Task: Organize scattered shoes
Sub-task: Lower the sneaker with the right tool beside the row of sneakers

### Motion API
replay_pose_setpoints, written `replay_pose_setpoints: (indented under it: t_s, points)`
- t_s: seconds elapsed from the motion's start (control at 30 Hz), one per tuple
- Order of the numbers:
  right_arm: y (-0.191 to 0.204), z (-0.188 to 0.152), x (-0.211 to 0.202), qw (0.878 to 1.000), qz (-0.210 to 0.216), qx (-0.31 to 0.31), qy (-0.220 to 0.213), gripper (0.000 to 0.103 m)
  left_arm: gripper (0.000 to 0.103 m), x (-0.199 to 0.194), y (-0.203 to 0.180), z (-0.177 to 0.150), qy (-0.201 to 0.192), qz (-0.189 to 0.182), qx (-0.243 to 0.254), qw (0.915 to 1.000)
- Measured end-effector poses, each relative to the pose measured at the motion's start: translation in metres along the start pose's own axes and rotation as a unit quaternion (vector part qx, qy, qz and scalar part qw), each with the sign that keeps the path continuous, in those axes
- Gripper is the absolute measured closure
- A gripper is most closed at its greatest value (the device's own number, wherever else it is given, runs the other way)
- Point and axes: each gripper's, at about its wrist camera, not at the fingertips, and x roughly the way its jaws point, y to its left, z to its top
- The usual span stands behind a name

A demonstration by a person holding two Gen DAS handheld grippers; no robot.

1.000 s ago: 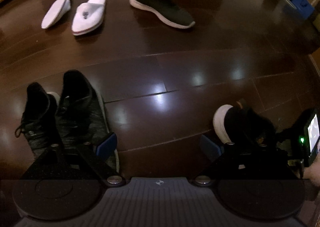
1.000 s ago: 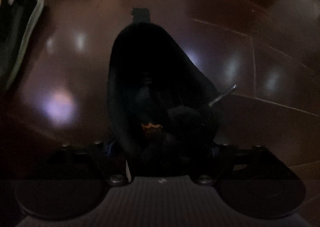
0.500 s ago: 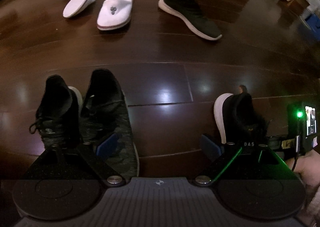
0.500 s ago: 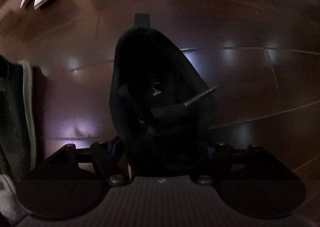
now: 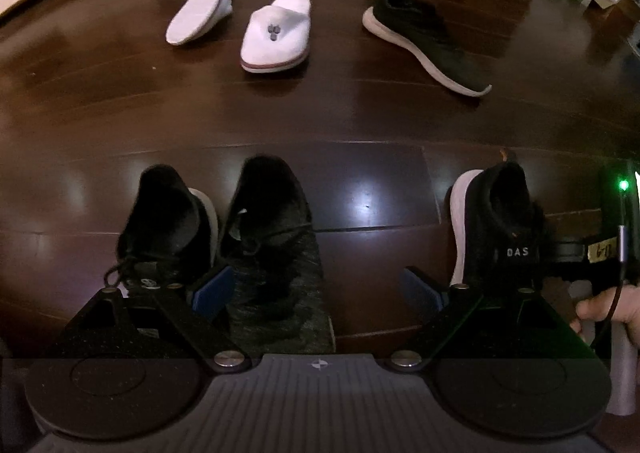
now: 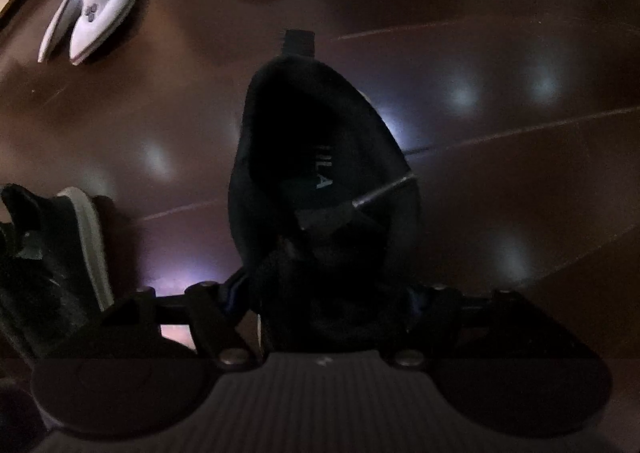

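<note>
Your right gripper (image 6: 324, 293) squeezes the soft, light black knit sneaker with white sole (image 6: 320, 181) mid-frame; your left gripper (image 5: 316, 289) gapes wide.

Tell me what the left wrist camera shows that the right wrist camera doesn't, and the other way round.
Only the left wrist view shows both near dark sneakers as a pair, the open left gripper above them, and a hand on the right gripper's handle. Only the right wrist view looks down into the black sneaker held between the right gripper's fingers. Both show that sneaker, the white slippers, the far black sneaker and the wooden floor.
</note>
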Motion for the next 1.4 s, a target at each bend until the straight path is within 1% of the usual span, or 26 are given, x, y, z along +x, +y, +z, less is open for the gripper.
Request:
replay_pose_setpoints:
  t_s: [0.07, 0.17, 0.27, 0.37, 0.57, 0.8, 0.97, 1.17, 1.23, 1.3, 1.4]
  points:
    - [0.012, 0.004, 0.0, 1.0, 0.005, -0.008, -0.001, 0.032, 0.01, 0.002, 0.002, 0.0, 0.0, 0.01, 0.002, 0.9999]
    - [0.013, 0.02, 0.004, 1.0, 0.008, -0.025, -0.001, 0.032, 0.01, 0.007, 0.009, 0.001, 0.006, 0.016, -0.006, 0.9998]
    - [0.018, 0.022, 0.001, 0.999, 0.004, -0.039, 0.003, 0.032, 0.01, 0.009, 0.014, 0.002, 0.01, 0.018, -0.015, 0.9997]
    - [0.003, 0.006, -0.018, 0.999, 0.004, -0.054, 0.007, 0.033, 0.01, 0.01, 0.02, 0.003, 0.012, 0.016, -0.025, 0.9995]
    - [-0.011, -0.017, -0.038, 0.994, 0.005, -0.107, 0.013, 0.033, 0.01, 0.01, 0.022, 0.006, 0.008, 0.015, -0.028, 0.9995]
    - [0.001, -0.019, -0.033, 0.986, 0.011, -0.164, 0.018, 0.037, 0.01, 0.016, 0.026, 0.007, 0.01, 0.019, -0.03, 0.9993]
    - [0.005, -0.023, -0.03, 0.981, 0.019, -0.195, 0.02, 0.037, 0.01, 0.018, 0.024, 0.006, 0.013, 0.018, -0.027, 0.9994]
    - [-0.002, -0.022, -0.027, 0.983, 0.024, -0.178, 0.026, 0.037, 0.01, 0.02, 0.022, 0.006, 0.015, 0.022, -0.025, 0.9993]
    - [-0.005, -0.022, -0.027, 0.985, 0.027, -0.169, 0.026, 0.034, 0.01, 0.02, 0.022, 0.007, 0.017, 0.023, -0.027, 0.9992]
    - [-0.009, -0.021, -0.028, 0.987, 0.032, -0.157, 0.025, 0.028, 0.01, 0.02, 0.023, 0.008, 0.016, 0.024, -0.03, 0.9991]
    - [-0.013, -0.018, -0.031, 0.988, 0.042, -0.144, 0.02, 0.024, 0.01, 0.019, 0.024, 0.009, 0.013, 0.027, -0.032, 0.999]
